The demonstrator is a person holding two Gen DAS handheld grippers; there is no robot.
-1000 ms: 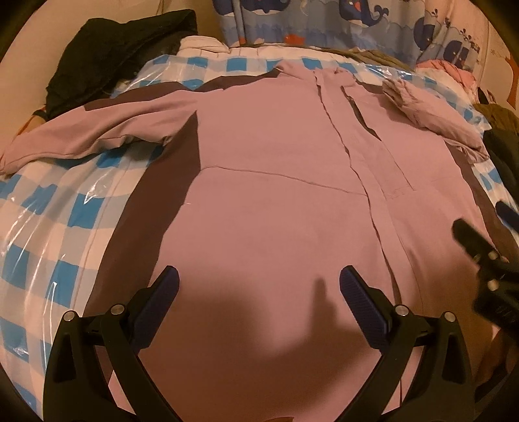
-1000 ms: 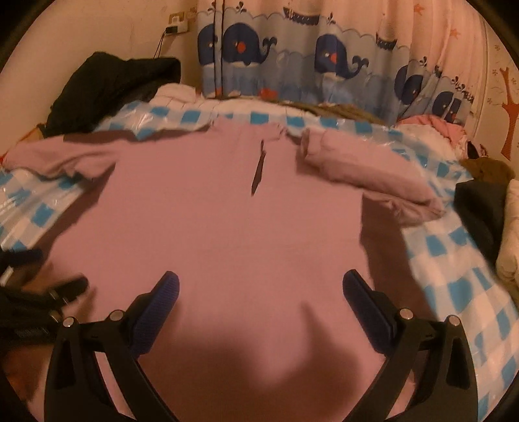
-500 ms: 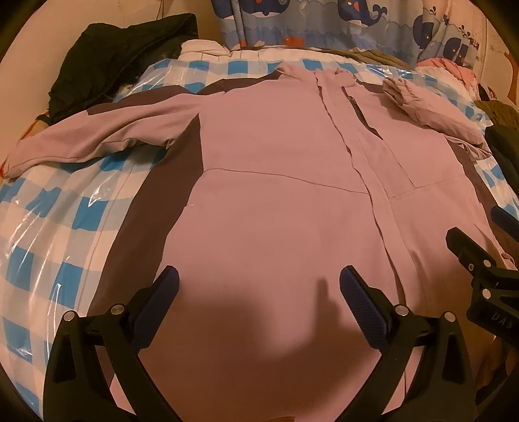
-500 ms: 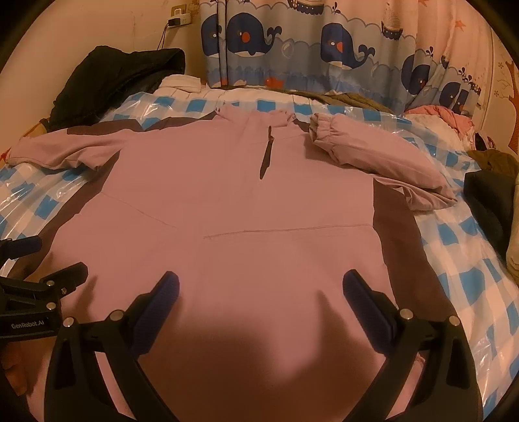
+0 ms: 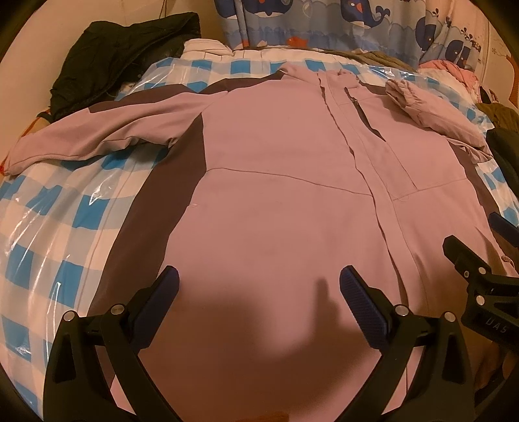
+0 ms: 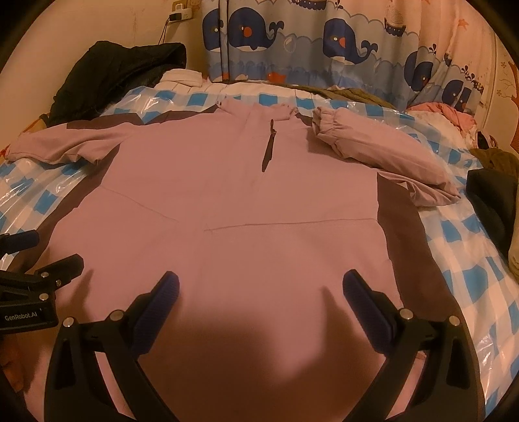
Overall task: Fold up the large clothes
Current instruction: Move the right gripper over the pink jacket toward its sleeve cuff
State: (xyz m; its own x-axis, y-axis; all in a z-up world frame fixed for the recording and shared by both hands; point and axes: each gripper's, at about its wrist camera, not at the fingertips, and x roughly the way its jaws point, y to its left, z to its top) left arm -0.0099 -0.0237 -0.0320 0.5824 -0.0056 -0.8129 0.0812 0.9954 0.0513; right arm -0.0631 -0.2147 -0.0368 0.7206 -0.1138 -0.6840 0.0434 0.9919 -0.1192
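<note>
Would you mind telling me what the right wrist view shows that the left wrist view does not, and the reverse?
Only the right wrist view shows the wall socket with its plugged cable, and the left gripper at its left edge. Only the left wrist view shows the right gripper at its right edge, and the jacket's front placket as a long raised strip. Both share the pink jacket spread on the blue checked cover, one sleeve out to the left, the other bunched at the right, the whale curtain, the black garment, and open, empty jaws.
</note>
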